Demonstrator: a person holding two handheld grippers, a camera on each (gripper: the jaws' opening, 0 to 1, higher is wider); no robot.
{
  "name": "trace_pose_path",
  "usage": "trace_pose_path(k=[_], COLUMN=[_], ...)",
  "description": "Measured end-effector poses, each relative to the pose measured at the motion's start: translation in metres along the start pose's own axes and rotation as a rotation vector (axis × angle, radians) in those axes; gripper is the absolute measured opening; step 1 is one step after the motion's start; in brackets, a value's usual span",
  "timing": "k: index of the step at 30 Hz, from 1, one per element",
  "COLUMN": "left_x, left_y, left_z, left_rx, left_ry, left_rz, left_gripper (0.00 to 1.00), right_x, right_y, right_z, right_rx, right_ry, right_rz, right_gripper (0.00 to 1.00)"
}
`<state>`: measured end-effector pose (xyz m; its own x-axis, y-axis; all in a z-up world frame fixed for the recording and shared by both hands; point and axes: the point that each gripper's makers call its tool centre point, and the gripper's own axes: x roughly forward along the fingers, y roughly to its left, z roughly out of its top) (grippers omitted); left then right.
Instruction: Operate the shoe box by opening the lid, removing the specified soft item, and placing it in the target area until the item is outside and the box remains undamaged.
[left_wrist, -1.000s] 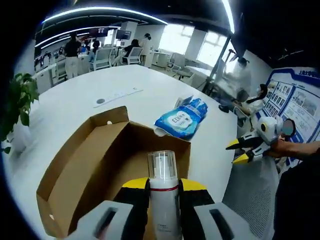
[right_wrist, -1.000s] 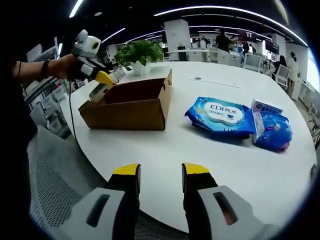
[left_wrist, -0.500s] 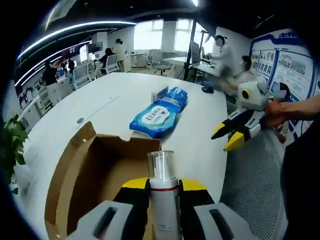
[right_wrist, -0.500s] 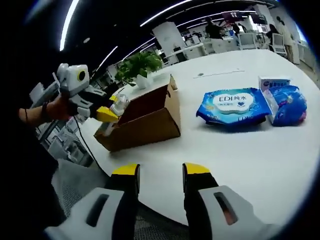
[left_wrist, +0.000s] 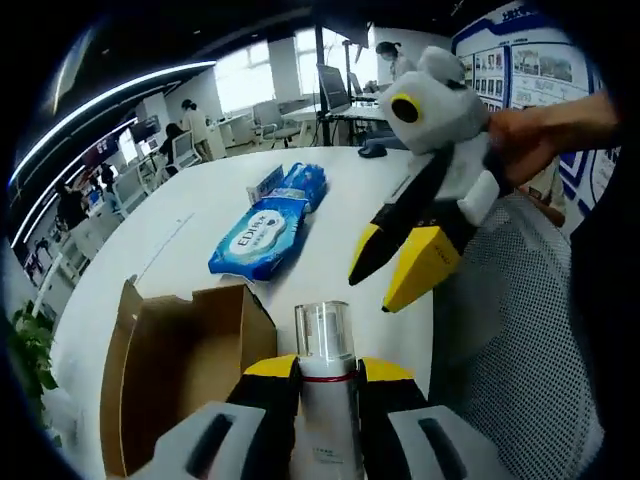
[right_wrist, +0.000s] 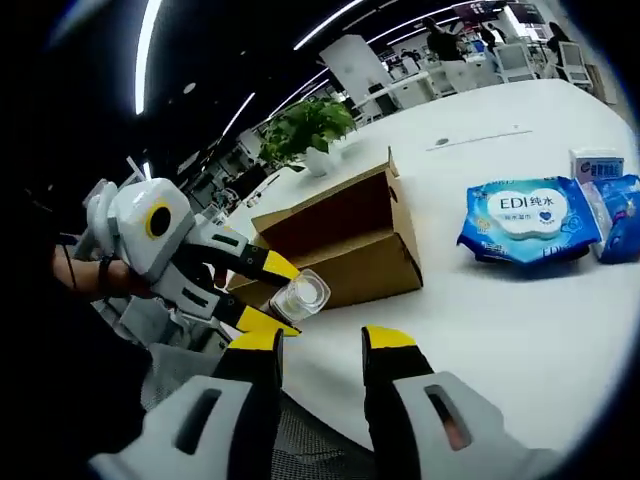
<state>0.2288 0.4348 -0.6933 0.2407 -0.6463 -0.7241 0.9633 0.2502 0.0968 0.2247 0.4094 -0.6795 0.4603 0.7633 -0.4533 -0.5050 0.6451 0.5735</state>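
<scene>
Since a second ago the bottle (left_wrist: 323, 390), pinched between the jaws of the left gripper (left_wrist: 322, 375), has been carried from above the shoe box (left_wrist: 180, 360) interior to beyond its near edge, and the two grippers have been brought close together. The right gripper (right_wrist: 320, 352) is held with jaws spread and nothing between them, just beside the bottle's clear cap. The box sits open on the white table (right_wrist: 560, 330), with the blue wipes pack (right_wrist: 530, 218) lying well apart from it.

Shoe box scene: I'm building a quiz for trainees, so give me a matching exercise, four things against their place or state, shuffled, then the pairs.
Things:
1. bottle
2. shoe box
3. wipes pack
4. right gripper

Places or states:
A. lying flat on the white table
B. open, holding nothing
C. clamped in the left gripper
D. lid open, standing on the table

Pairs: 1-C, 2-D, 3-A, 4-B
</scene>
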Motion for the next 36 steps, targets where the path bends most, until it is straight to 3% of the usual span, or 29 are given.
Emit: trace_pose_path(k=[8, 17, 24, 30, 33, 36], left_x=[0.007, 0.015, 0.016, 0.017, 0.017, 0.017], left_y=[-0.018, -0.033, -0.031, -0.037, -0.041, -0.041], left_z=[0.001, 0.003, 0.000, 0.000, 0.000, -0.002], left_rx=[0.084, 0.191, 0.135, 0.116, 0.028, -0.009], left_ry=[0.002, 0.015, 0.006, 0.001, -0.020, -0.028], left_rz=[-0.002, -0.001, -0.017, -0.063, -0.116, -0.144], left_gripper=[0.23, 0.23, 0.23, 0.23, 0.23, 0.22], right_x=[0.004, 0.012, 0.008, 0.007, 0.006, 0.004], right_y=[0.006, 0.005, 0.004, 0.007, 0.012, 0.018], right_z=[-0.008, -0.021, -0.018, -0.022, -0.021, -0.022], right_rx=[0.108, 0.240, 0.396, 0.364, 0.256, 0.163], right_ry=[0.030, 0.089, 0.069, 0.105, 0.119, 0.152], right_rz=[0.035, 0.020, 0.024, 0.002, 0.011, 0.018], right_gripper=[0.27, 0.25, 0.19, 0.19, 0.18, 0.18])
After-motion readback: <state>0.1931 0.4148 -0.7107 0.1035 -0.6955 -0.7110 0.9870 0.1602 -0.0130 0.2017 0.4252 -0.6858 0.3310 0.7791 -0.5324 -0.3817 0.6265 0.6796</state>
